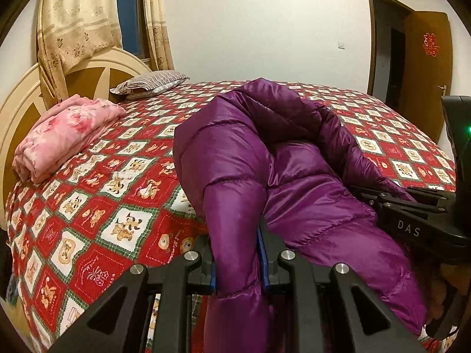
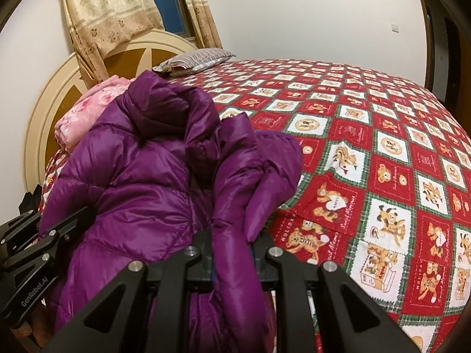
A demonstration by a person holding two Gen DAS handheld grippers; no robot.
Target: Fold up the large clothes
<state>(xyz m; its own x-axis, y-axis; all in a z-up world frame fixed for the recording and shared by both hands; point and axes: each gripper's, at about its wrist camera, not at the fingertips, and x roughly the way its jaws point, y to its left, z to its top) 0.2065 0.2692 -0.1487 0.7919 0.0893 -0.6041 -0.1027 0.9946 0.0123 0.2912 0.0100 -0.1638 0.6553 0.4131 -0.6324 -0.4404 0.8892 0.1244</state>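
Note:
A shiny purple puffer jacket [image 1: 297,158] lies bunched over the near edge of the bed. My left gripper [image 1: 238,260] is shut on a fold of it, the quilted fabric running up between the blue-padded fingers. My right gripper [image 2: 232,257] is shut on another fold of the same jacket [image 2: 141,176]. Each gripper shows in the other's view: the right one at the right [image 1: 412,214], the left one at the lower left [image 2: 35,241]. The jacket's lower part hangs below the grippers out of sight.
The bed [image 2: 382,147] has a red checked cover with bear pictures. A folded pink blanket [image 1: 64,135] and a striped pillow [image 1: 150,83] lie by the cream headboard [image 1: 17,108]. Curtains [image 1: 76,20] hang behind. A brown door [image 1: 426,67] stands open at the right.

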